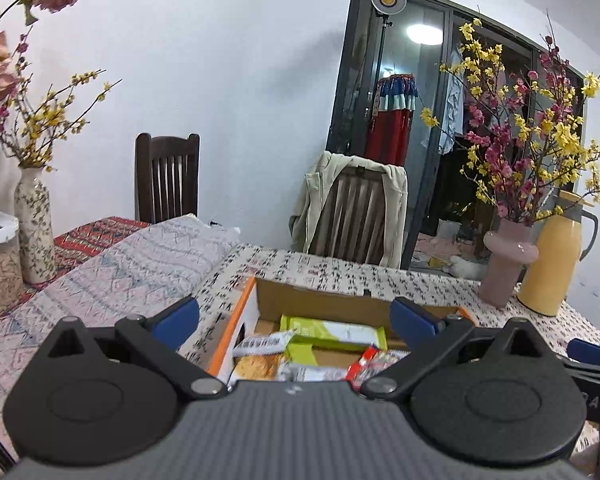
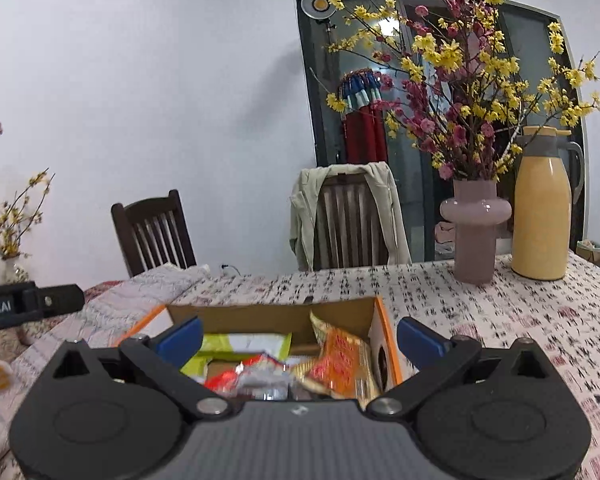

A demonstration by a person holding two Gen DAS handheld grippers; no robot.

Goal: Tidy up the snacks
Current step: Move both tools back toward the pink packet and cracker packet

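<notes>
Your left tongs stand wide open with nothing between their blue pads, and your right tongs are spread just as wide and equally empty. Both hang over the open brown cardboard box with orange edges, which sits directly ahead of and below the fingertips on the white tablecloth printed with black and red characters.

Inside the box, between the pads of your left tongs, lies a lime-green and white snack packet, with a red wrapper nearer your right-hand pad. From the right tongs, an orange and red snack bag leans against the box's right wall.

Beyond the box, ahead and to your right, a pale pink glass vase of yellow and crimson blossom branches stands just beside a yellow thermos jug with a grey collar. Past the table's far edge is a wooden slatted chair draped with a beige jacket, backed by a dark-framed glass door. A second dark wooden chair stands ahead to your left against the white wall.
</notes>
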